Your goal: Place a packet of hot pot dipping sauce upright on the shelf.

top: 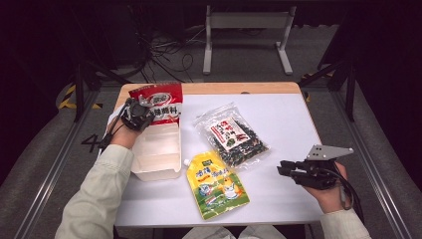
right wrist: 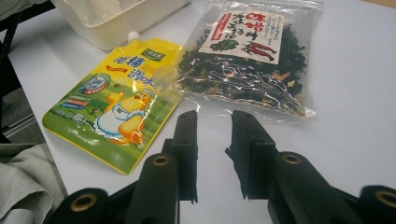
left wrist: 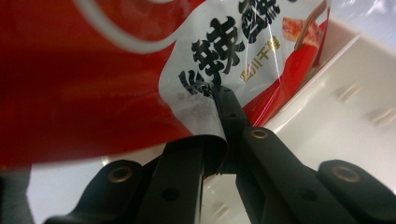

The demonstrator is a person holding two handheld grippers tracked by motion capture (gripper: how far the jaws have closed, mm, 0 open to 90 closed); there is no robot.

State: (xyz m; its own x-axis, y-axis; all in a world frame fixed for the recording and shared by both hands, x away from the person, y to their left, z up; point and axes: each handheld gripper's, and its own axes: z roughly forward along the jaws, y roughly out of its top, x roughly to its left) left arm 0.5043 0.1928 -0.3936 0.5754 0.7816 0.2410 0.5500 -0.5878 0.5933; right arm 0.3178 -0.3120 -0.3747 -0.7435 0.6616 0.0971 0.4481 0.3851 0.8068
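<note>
Red packet point(left wrist: 116, 70) edge pinched between closed left gripper point(left wrist: 223, 116) jaws, above white tub point(top: 157, 154), right gripper point(right wrist: 212, 126) jaws parted, empty

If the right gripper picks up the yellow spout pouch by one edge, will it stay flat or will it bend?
The yellow spout pouch looks like soft film, so it would probably sag. Its bulging body suggests a filling that could shift. Its glossy surface may slip between the jaws.
</note>
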